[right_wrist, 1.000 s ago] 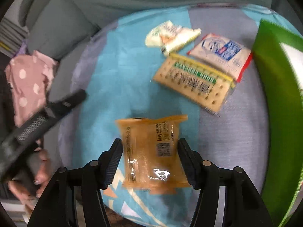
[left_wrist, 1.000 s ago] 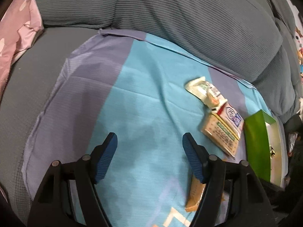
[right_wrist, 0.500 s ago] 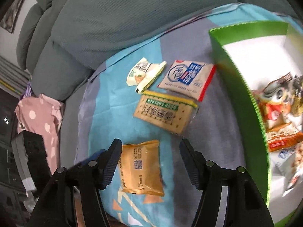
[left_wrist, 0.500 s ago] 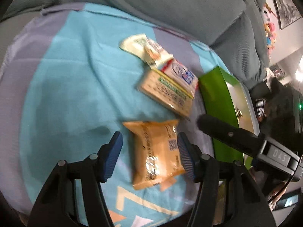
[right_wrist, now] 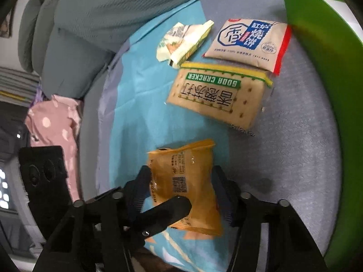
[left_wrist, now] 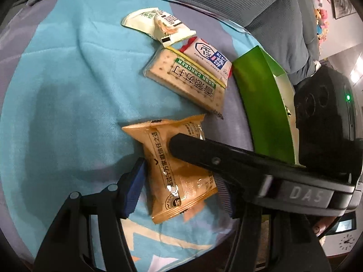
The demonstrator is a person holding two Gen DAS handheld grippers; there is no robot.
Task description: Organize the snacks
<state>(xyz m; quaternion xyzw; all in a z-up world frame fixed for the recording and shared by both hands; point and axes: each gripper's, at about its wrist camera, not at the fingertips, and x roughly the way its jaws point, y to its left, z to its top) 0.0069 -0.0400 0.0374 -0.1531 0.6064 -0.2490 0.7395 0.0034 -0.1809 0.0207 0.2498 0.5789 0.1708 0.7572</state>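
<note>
Checking the orange packet (left_wrist: pixel 172 181) (right_wrist: pixel 181 170): where does it sit? — A

Flat on the blue and lavender cloth (left_wrist: pixel 68 79), close to its near edge, by the orange and white pattern. — B

Right gripper (right_wrist: pixel 180 172)? — A

Astride the packet. Jaws have just been closing with the packet between them, and both pads now sit against its long sides. Reads as a pinch. — B

Left gripper (left_wrist: pixel 180 174)? — A

Also astride the same packet, also just closed in on it. The blue pad touches one long edge. The other pad is partly behind the right gripper's finger (left_wrist: pixel 204 154), which lies across the packet top, so I can't tell whether it presses. In the right wrist view one left finger (right_wrist: pixel 168 210) crosses over the packet's near end. — B

Neighbours? — A

Soda cracker pack (left_wrist: pixel 188 79) (right_wrist: pixel 217 97) is next, further in towards the cloth's middle, apart from the packet. Beyond it is a white, blue and red packet (right_wrist: pixel 247 43), just beside the crackers. A crumpled pale green wrapper (right_wrist: pixel 183 40) touches the crackers' far corner. — B

Container? — A

Green box (left_wrist: pixel 265 104) along the cloth's right edge; its contents are not readable. Grey sofa cushions (right_wrist: pixel 90 11) back the far edge, and pink spotted fabric (right_wrist: pixel 54 122) lies off the left edge. — B
</note>
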